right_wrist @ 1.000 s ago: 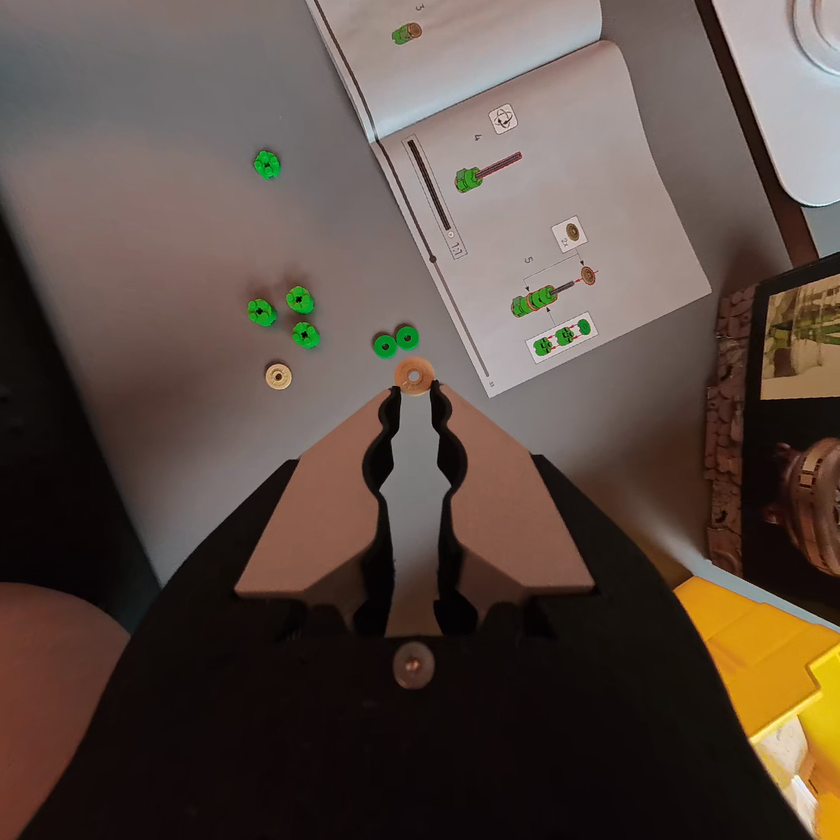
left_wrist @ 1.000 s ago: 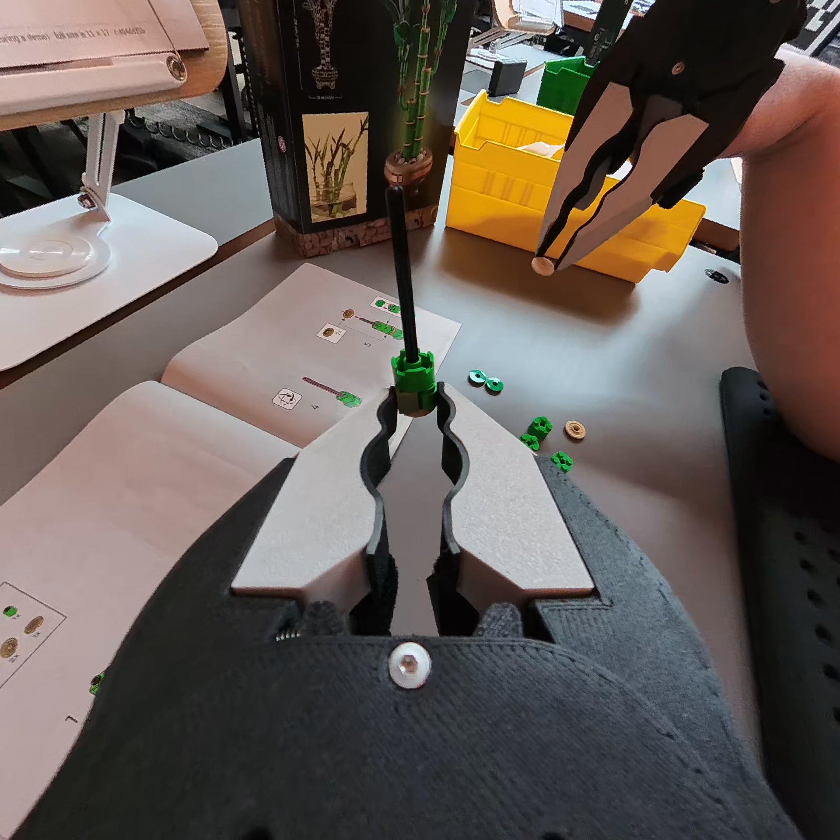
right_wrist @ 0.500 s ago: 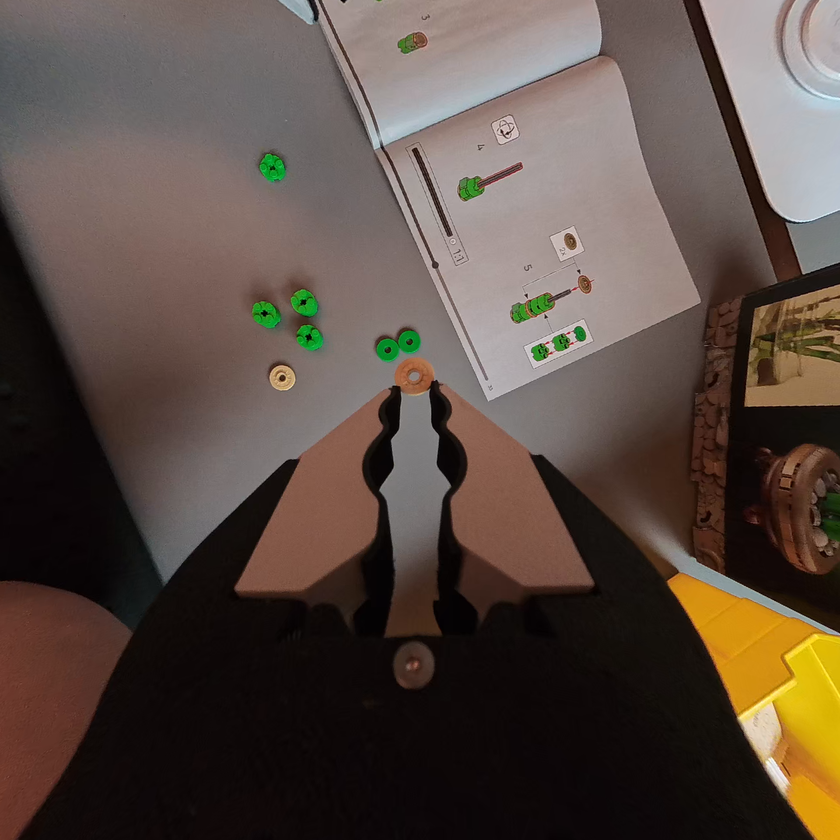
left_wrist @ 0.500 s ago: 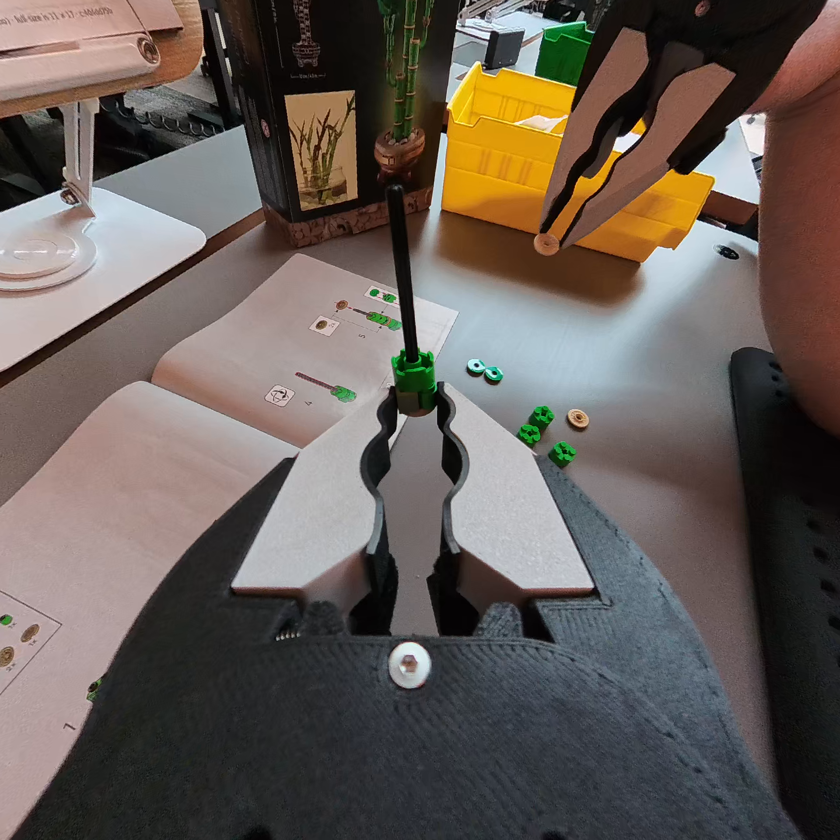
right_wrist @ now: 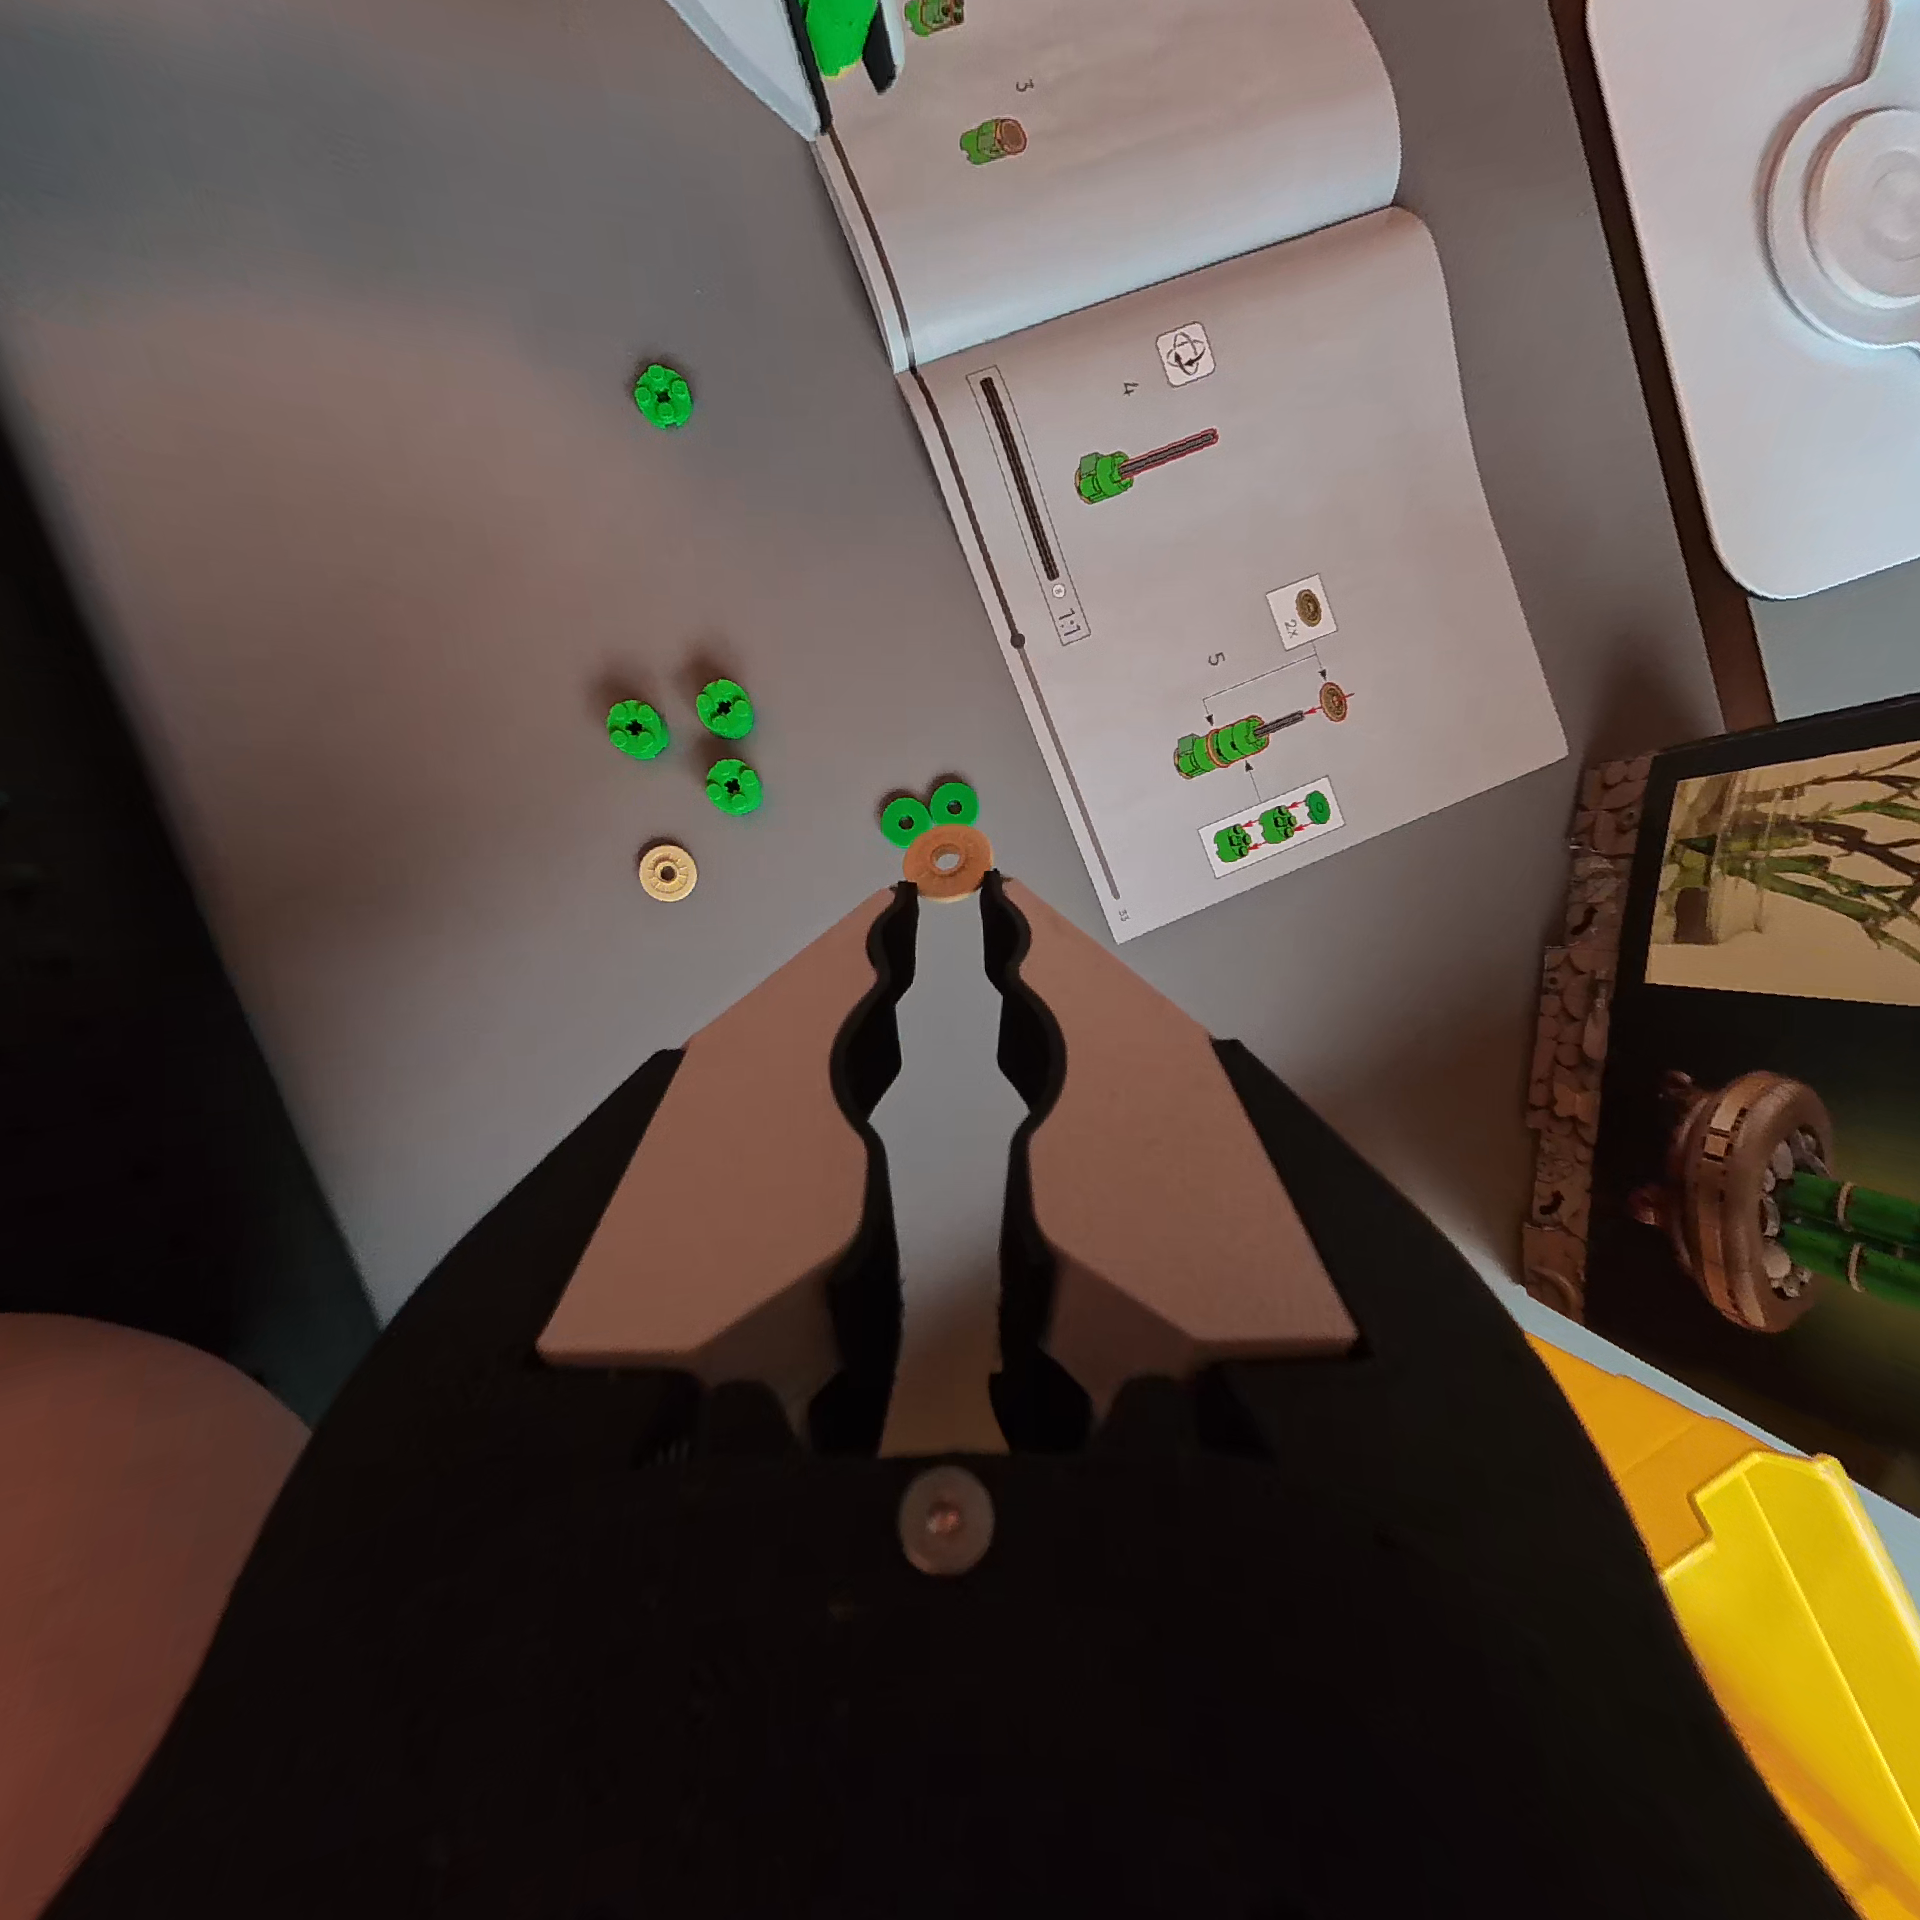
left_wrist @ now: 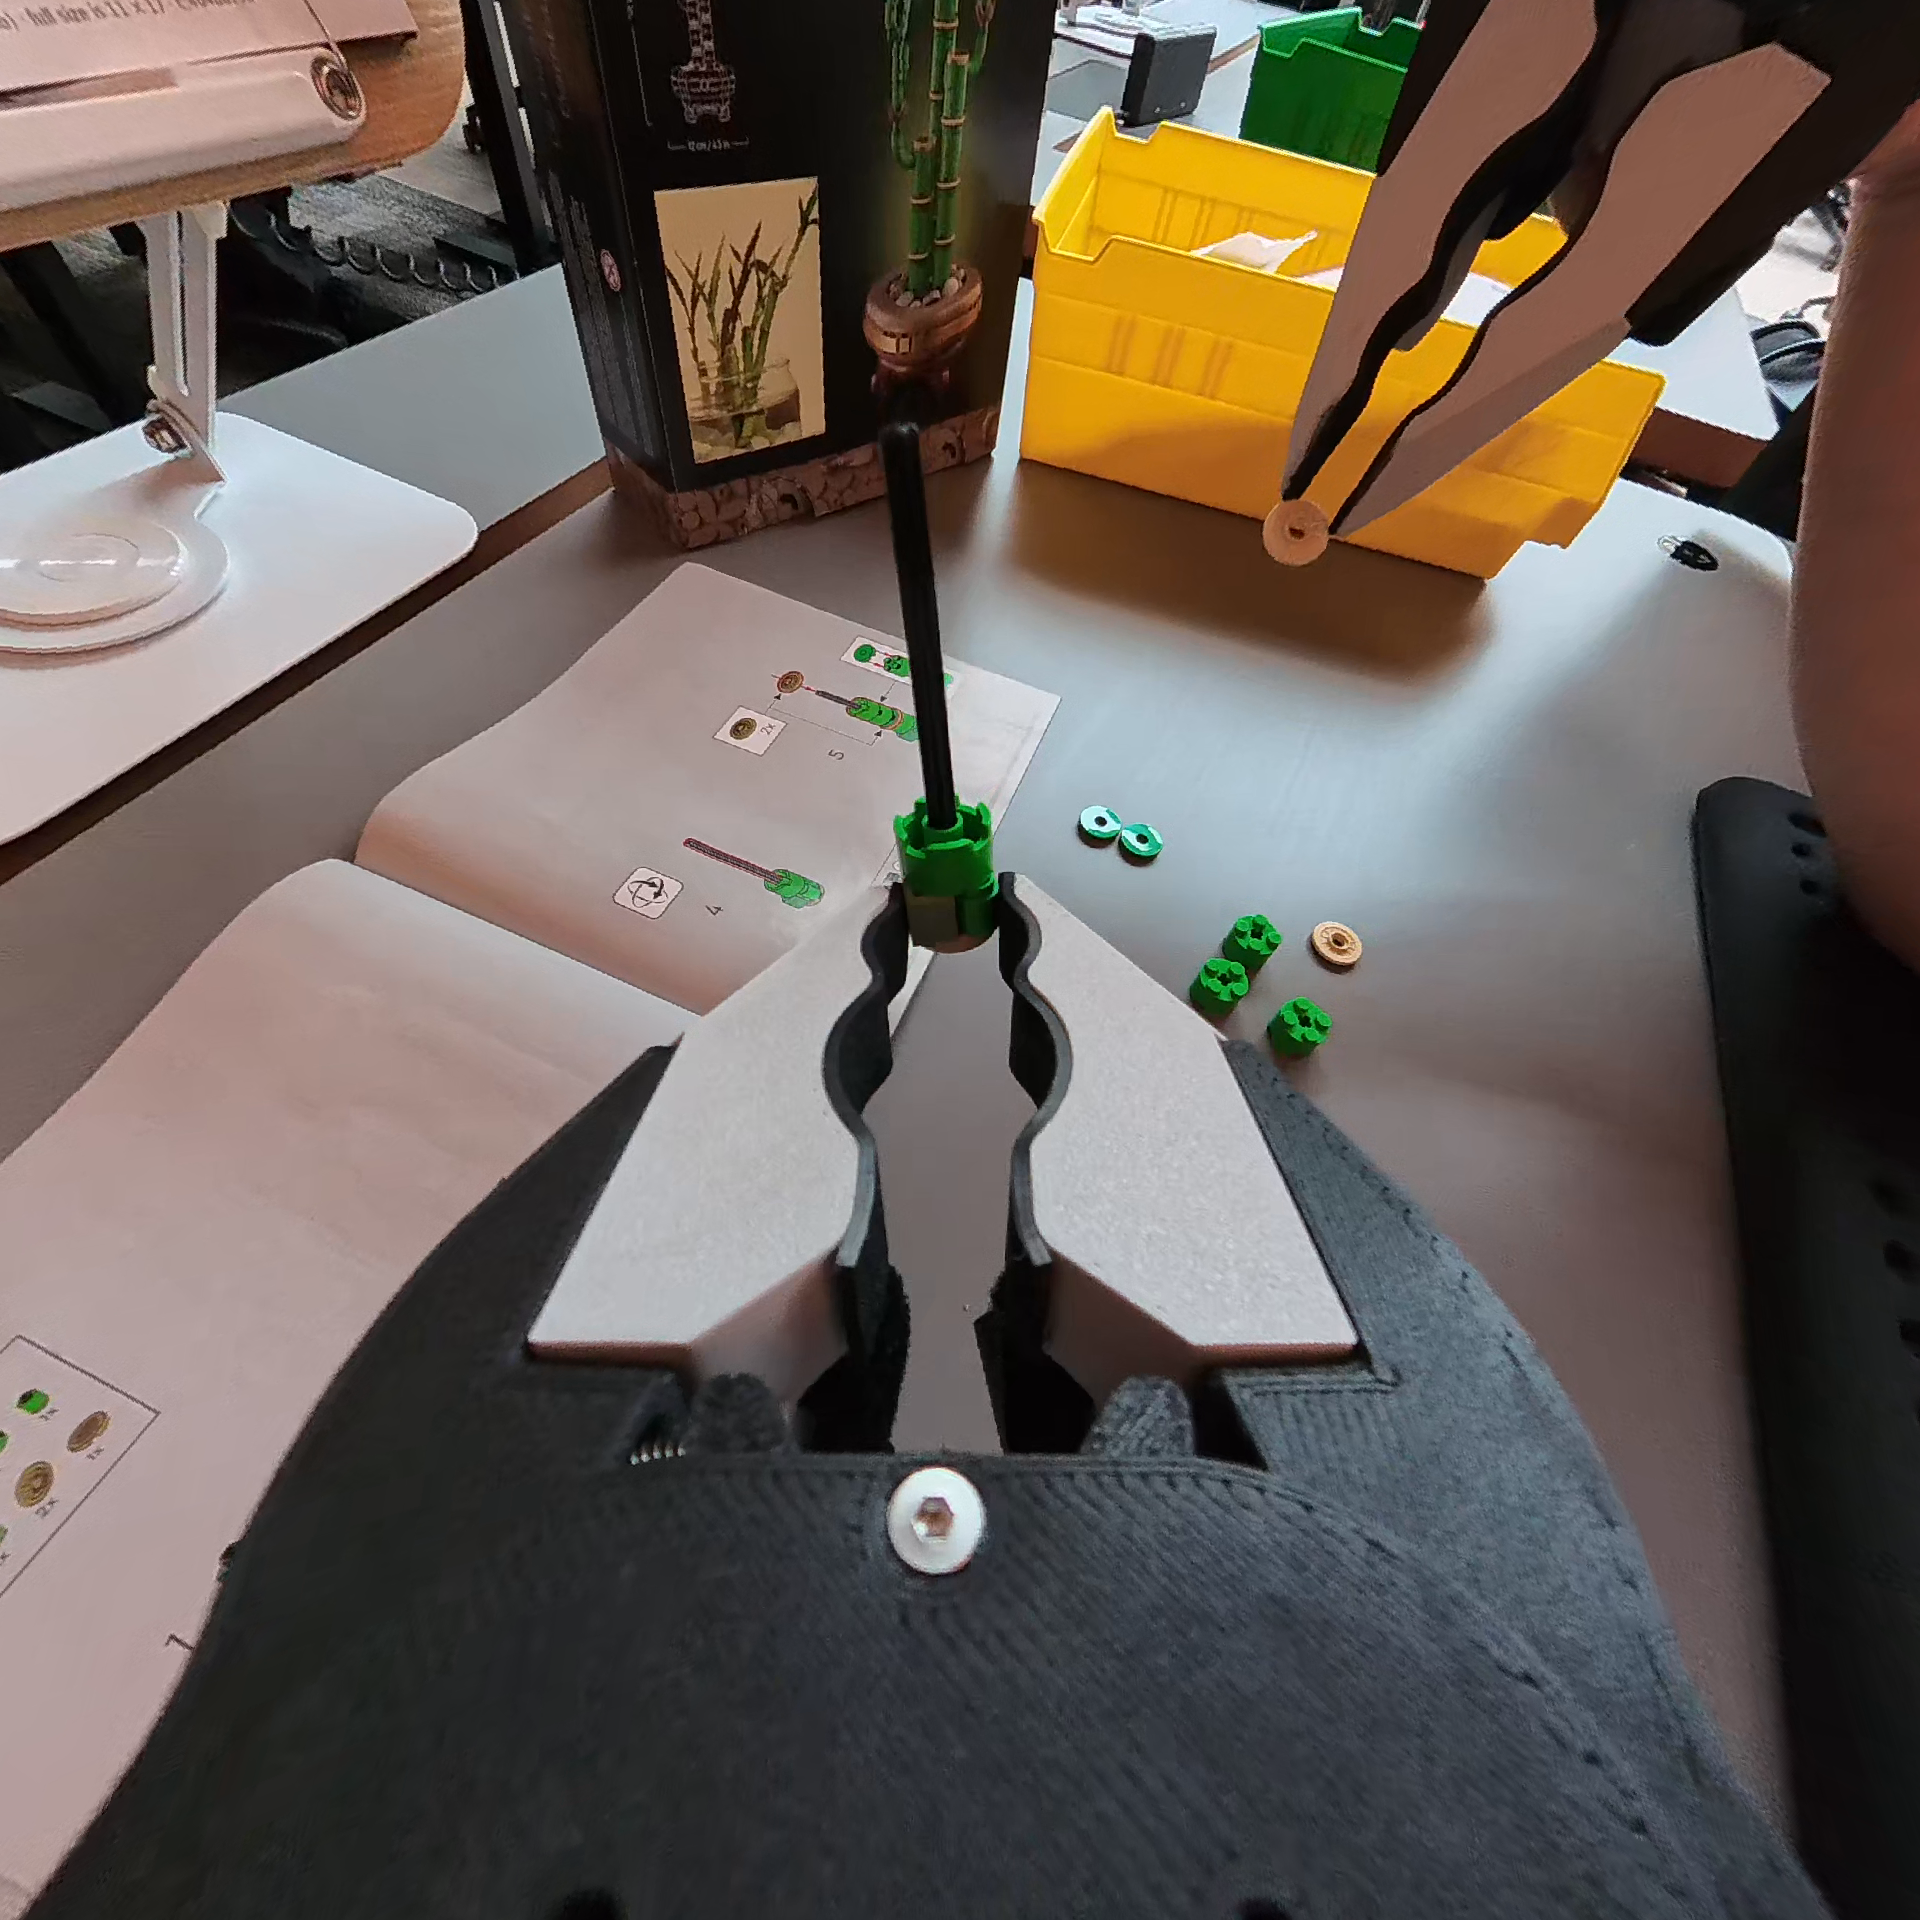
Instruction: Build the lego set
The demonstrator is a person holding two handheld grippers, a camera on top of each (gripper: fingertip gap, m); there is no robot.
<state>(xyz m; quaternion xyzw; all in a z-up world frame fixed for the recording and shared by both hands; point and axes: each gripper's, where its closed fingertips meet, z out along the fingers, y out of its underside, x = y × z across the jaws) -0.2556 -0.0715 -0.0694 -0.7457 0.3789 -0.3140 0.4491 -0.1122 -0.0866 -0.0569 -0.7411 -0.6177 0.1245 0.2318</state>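
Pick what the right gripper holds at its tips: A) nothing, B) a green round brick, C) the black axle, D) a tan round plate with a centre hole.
D: the right gripper pinches a tan round plate at its tips, held above the table; the black axle stands in the left gripper.

Grey desk (left_wrist: 1299,727); bright green round bricks (right_wrist: 686,727); tan disc (right_wrist: 945,860); black axle (left_wrist: 920,623); yellow bin (left_wrist: 1174,343); white booklet (right_wrist: 1247,540); pale grey fingers (left_wrist: 748,1132), black-edged.
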